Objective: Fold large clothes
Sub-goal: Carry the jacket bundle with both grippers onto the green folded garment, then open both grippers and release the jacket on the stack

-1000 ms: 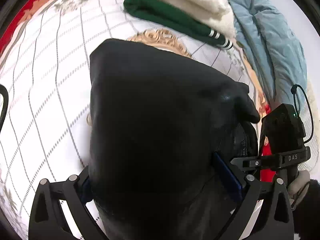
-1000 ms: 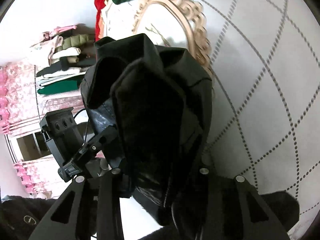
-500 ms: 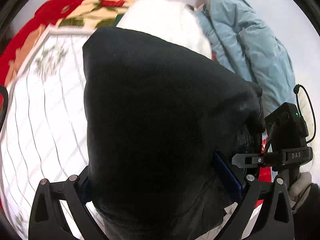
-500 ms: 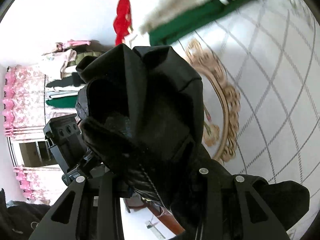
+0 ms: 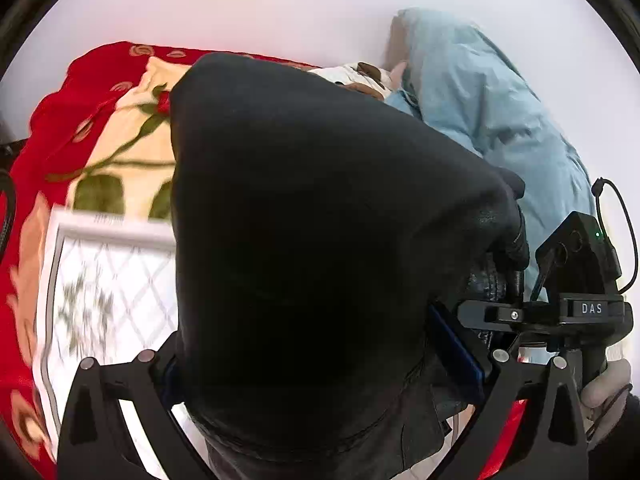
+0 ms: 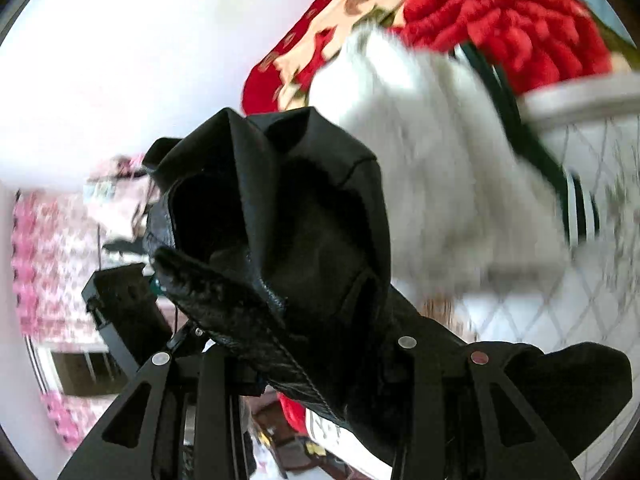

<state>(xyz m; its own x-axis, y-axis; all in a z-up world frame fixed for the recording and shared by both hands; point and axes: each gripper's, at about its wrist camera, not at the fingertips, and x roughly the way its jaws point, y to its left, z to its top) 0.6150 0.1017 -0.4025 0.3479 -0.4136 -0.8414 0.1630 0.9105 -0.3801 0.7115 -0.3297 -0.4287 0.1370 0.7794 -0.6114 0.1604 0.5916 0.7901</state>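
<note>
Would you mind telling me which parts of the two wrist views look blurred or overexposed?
Left wrist: white quilt smeared, wall blown out, black garment sharp but featureless. Right wrist: white fleece and green garment streaked by motion, wall overexposed.

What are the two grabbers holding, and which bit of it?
Both hold one bunched black leather jacket. The left gripper and the right gripper each pinch a thick wad of it; which part cannot be told.
</note>
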